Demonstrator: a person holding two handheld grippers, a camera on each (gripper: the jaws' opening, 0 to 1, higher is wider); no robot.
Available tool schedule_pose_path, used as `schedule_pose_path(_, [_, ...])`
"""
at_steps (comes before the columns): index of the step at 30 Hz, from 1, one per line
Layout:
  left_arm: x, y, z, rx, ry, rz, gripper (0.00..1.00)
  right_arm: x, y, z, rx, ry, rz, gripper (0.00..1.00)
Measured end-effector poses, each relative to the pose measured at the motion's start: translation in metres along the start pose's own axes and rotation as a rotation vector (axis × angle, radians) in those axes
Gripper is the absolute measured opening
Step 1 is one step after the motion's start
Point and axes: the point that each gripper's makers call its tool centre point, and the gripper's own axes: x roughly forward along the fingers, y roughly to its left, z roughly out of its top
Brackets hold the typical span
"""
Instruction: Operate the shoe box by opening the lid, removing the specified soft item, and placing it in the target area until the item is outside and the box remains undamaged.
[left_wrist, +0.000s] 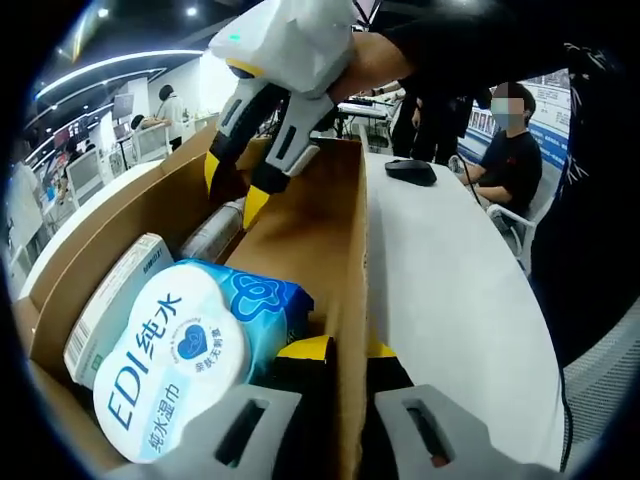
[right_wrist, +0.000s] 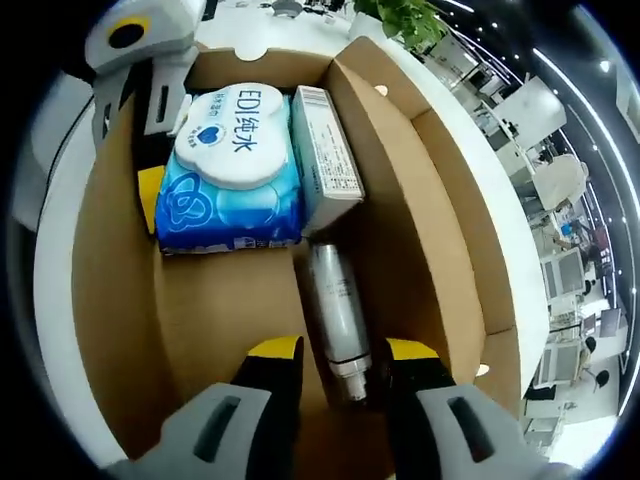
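The open cardboard box (right_wrist: 420, 190) sits on a white table (left_wrist: 450, 300), and the left gripper (left_wrist: 350, 362) clamps the box's side wall between its jaws, likely to steady it. Inside lie a blue wet-wipe pack (right_wrist: 232, 170), the soft item, a white carton (right_wrist: 326, 158) and a silver bottle (right_wrist: 338, 310). The right gripper (right_wrist: 345, 368) reaches in, jaws parted around the bottle's cap.
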Motion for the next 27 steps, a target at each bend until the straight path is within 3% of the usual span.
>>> schedule_pose_path(15, [0.003,-0.001,0.002,0.007,-0.001,-0.001,0.01,0.016,0.008,-0.004,0.064,0.022,0.048,0.22])
schedule_pose_path(22, [0.003,-0.001,0.002,0.006,-0.001,-0.002,0.01,0.009,0.019,-0.006,0.205,0.025,0.1,0.2])
schedule_pose_path(25, [0.003,-0.001,0.002,0.006,-0.001,-0.001,0.01,0.005,0.026,-0.007,0.33,0.028,0.13,0.19])
schedule_pose_path(27, [0.003,-0.001,0.002,0.006,-0.001,-0.002,0.01,0.003,0.028,-0.007,0.339,0.024,0.128,0.19])
